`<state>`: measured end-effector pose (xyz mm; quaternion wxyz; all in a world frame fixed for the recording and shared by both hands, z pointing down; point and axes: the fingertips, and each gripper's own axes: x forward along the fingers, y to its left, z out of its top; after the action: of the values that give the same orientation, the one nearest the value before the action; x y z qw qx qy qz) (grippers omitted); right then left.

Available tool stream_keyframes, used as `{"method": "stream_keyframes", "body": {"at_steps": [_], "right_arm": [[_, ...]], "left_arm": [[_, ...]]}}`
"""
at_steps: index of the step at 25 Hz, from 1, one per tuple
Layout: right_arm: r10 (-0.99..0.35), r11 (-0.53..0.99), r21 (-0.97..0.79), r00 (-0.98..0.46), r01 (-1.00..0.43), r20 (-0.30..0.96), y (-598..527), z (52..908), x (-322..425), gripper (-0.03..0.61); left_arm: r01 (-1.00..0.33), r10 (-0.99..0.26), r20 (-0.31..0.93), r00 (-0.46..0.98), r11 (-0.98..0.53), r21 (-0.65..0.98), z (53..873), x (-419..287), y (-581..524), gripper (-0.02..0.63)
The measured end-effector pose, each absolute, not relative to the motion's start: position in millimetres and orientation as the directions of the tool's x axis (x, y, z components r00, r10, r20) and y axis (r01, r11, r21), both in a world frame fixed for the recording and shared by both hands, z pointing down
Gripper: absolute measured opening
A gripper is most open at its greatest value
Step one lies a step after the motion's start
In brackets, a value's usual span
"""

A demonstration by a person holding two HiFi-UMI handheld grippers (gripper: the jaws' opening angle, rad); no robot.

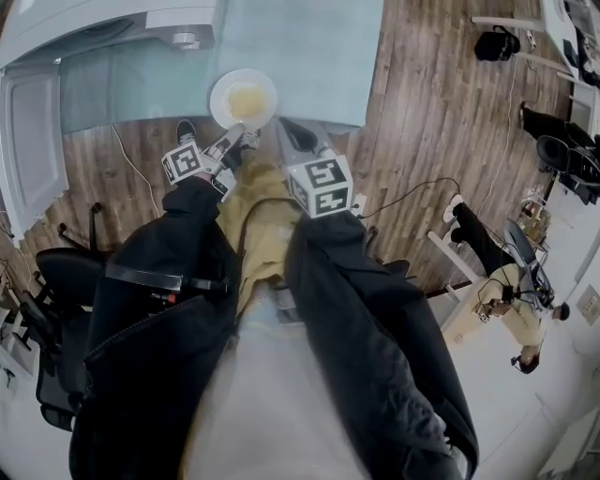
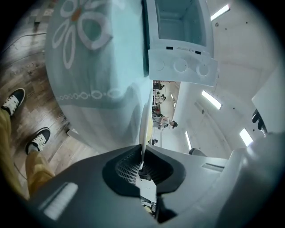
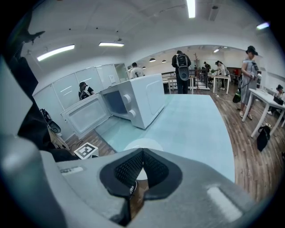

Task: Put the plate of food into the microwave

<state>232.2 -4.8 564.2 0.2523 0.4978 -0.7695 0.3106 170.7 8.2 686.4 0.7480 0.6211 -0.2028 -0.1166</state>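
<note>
**Left gripper has the plate's rim, and the lift comes next**

The plate (image 1: 244, 98) sits on the teal-covered bench (image 1: 309, 56), near its front edge and right at the tip of the left gripper (image 1: 234, 134). It carries a pale yellow heap of food (image 1: 246, 101) in its middle; what the food is I can't tell. The left gripper's own view shows the near rim edge-on, running straight into the jaws. They are pinched down on that rim, so the grasp looks made.

The right gripper (image 3: 140, 153) hangs just beside the left one. Its jaws are pressed together on nothing, and the plate shows on the bench just beyond its tips.

Past the plate, farther out from the left gripper and off to its outer side, stands the white microwave (image 1: 112, 23). Its door (image 1: 28, 141) is swung wide open. In the left gripper view the cavity (image 2: 178, 22) faces this way, and nothing shows in the part that is visible.

So I judge this to be the pickup step. The plate is gripped but not yet clear of the bench. The next move calls for a level lift, since a one-sided hold on a thin rim invites tipping and the food could slide. Then comes a steady carry across to the open cavity, with the plate going in flat past the door.
</note>
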Motion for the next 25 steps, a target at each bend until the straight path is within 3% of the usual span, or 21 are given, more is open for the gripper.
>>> {"method": "stream_keyframes", "body": {"at_steps": [11, 15, 25], "right_arm": [[-0.563, 0.429, -0.256, -0.477, -0.867, 0.675, -38, 557, 145, -0.006], [-0.55, 0.468, -0.255, -0.505, -0.846, 0.665, -57, 557, 108, -0.006], [-0.526, 0.494, -0.235, -0.503, -0.837, 0.685, -119, 573, 28, -0.006]], "left_arm": [[-0.023, -0.566, 0.117, 0.816, 0.17, 0.985, 642, 81, -14, 0.014], [-0.058, -0.609, 0.154, 0.778, 0.174, 0.983, 651, 38, -27, 0.014], [0.008, -0.667, 0.093, 0.739, 0.147, 0.989, 641, -36, -102, 0.014]]}}
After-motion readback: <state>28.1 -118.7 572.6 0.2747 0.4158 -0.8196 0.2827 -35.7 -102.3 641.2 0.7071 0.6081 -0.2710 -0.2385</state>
